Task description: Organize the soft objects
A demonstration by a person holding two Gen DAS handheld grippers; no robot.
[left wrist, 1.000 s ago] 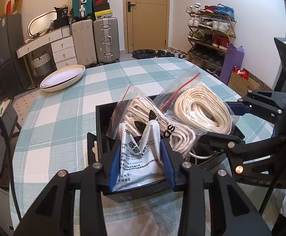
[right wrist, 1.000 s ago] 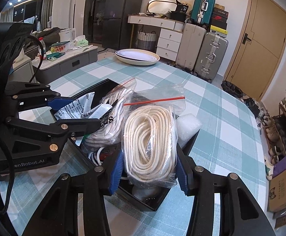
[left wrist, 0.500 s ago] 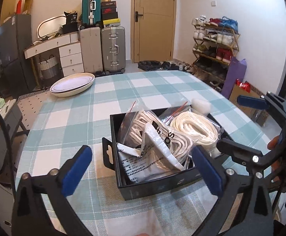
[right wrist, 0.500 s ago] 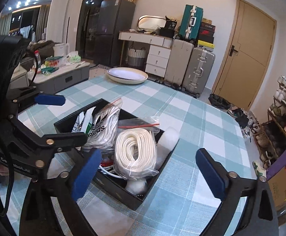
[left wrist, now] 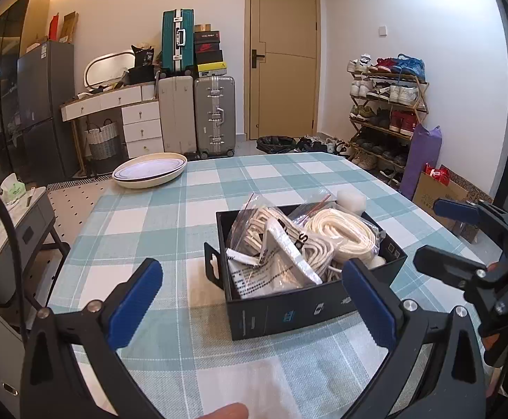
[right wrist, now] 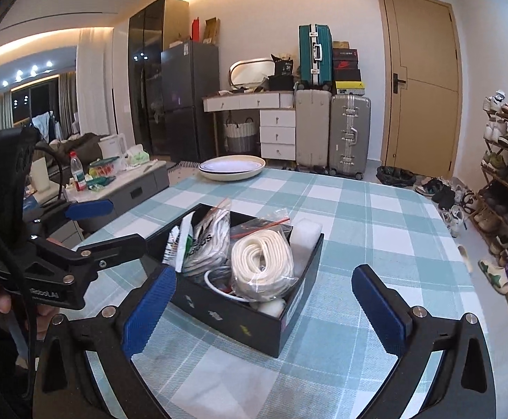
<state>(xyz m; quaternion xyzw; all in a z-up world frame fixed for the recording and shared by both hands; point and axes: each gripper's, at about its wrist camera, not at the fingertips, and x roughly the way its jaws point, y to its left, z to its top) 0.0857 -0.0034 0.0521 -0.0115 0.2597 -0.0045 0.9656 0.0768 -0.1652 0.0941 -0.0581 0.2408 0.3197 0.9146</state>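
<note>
A black box (left wrist: 299,310) (right wrist: 233,317) stands on the checked tablecloth. It holds a bagged coil of white rope (left wrist: 341,235) (right wrist: 262,262), a bag of white laces (left wrist: 289,241) (right wrist: 207,244), a white printed packet (left wrist: 268,276) (right wrist: 180,241) and white foam pieces (left wrist: 351,200) (right wrist: 306,232). My left gripper (left wrist: 252,309) is open and empty, held back in front of the box. My right gripper (right wrist: 264,310) is open and empty, also short of the box. Each gripper shows in the other's view, the right one (left wrist: 463,234) and the left one (right wrist: 110,227).
A cream oval tray (left wrist: 149,174) (right wrist: 232,167) sits at the table's far edge. Suitcases (left wrist: 215,115), a white dresser, a fridge and a shoe rack (left wrist: 386,111) stand beyond the table. A low side table with bottles (right wrist: 107,174) is to the left.
Both grippers let go of their bags, opened wide and drew back from the box. The packet and rope bag now rest in the box.
</note>
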